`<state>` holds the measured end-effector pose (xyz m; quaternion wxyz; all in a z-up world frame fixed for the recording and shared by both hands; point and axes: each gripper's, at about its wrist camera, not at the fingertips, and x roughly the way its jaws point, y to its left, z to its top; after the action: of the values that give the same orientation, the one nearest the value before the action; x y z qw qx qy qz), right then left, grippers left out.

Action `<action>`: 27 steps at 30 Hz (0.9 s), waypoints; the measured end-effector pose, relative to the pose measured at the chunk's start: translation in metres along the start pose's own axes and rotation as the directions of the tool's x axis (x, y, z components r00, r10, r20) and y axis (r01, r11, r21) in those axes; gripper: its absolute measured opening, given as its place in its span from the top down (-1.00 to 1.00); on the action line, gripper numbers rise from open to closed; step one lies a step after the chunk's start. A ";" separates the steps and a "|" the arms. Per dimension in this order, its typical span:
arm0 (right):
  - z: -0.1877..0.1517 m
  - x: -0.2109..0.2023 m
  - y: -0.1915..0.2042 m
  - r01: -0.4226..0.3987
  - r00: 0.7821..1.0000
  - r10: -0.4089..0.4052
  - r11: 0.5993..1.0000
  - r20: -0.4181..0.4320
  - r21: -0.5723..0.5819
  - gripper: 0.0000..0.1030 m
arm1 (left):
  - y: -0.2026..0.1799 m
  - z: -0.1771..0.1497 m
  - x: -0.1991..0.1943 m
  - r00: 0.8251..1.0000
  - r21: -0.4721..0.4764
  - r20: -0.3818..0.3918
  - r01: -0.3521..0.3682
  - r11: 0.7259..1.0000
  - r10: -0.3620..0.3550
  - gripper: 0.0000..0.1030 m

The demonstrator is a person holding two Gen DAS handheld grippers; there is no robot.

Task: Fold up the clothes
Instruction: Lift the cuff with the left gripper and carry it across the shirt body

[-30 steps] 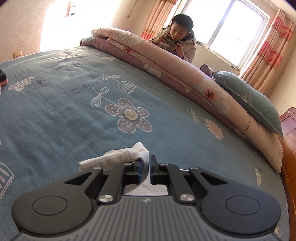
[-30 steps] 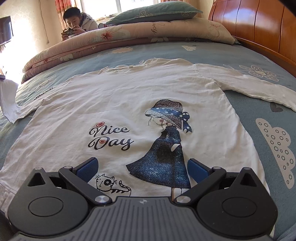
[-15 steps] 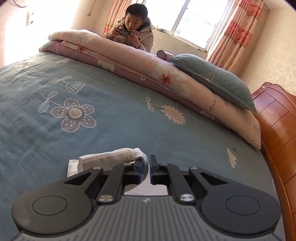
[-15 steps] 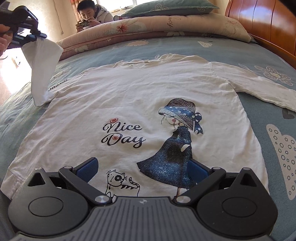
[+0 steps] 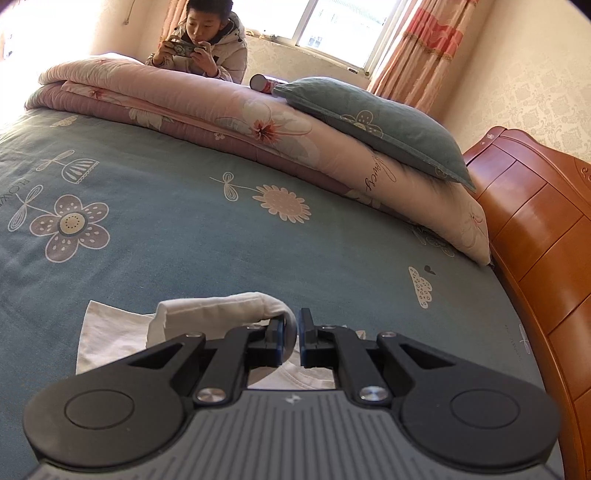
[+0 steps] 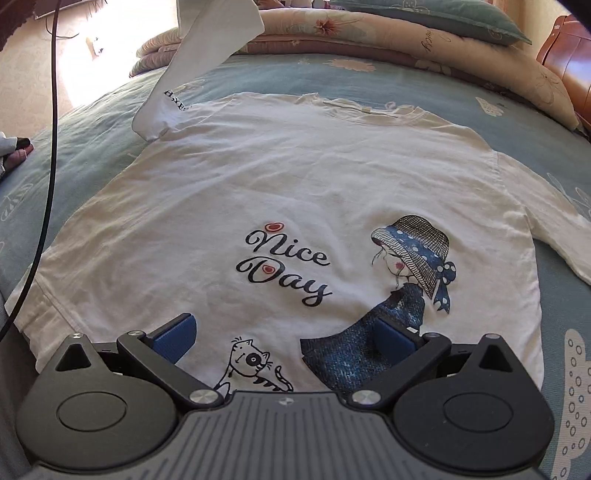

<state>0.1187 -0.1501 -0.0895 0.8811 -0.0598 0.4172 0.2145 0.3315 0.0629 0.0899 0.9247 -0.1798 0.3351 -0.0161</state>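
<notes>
Your left gripper is clamped on the soft white cotton shirt's limp left sleeve; right gripper gapes empty near the hem: grab the far-right cuff.

Sunlit window, striped curtains, patterned wallpaper, wooden headboard, blue floral bedsheet.

Soft white cotton-like cloth on the shirt, slightly creased, matt, with a flat printed picture. Matt woven fabric on the blue bedsheet, smooth and taut. Puffy quilted cloth on the pink duvet; similar soft fabric on the grey-green pillow. Glossy varnished wood on the headboard. Matt black plastic on the left gripper, with shiny metal screws, ribbed grey housing.
</notes>
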 end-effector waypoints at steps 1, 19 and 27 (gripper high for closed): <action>0.001 -0.001 -0.001 -0.006 1.000 0.006 1.000 0.000 0.010 -1.00 | -0.005 -0.002 0.004 1.000 0.007 -0.007 0.008 1.000 -0.008 0.89; 0.003 -0.008 -0.019 0.012 1.000 -0.013 0.996 0.009 0.088 -1.00 | -0.063 -0.034 0.055 0.992 0.074 -0.093 0.087 0.993 -0.080 0.89; 0.004 -0.006 -0.021 0.018 1.000 -0.019 0.995 0.003 0.099 -1.00 | -0.079 -0.052 0.076 0.985 0.100 -0.133 0.127 0.987 -0.113 0.89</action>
<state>0.1272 -0.1701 -0.0844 0.8858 -0.0197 0.4250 0.1855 0.3651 -0.0392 0.0327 0.9072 -0.1481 0.3805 -0.1012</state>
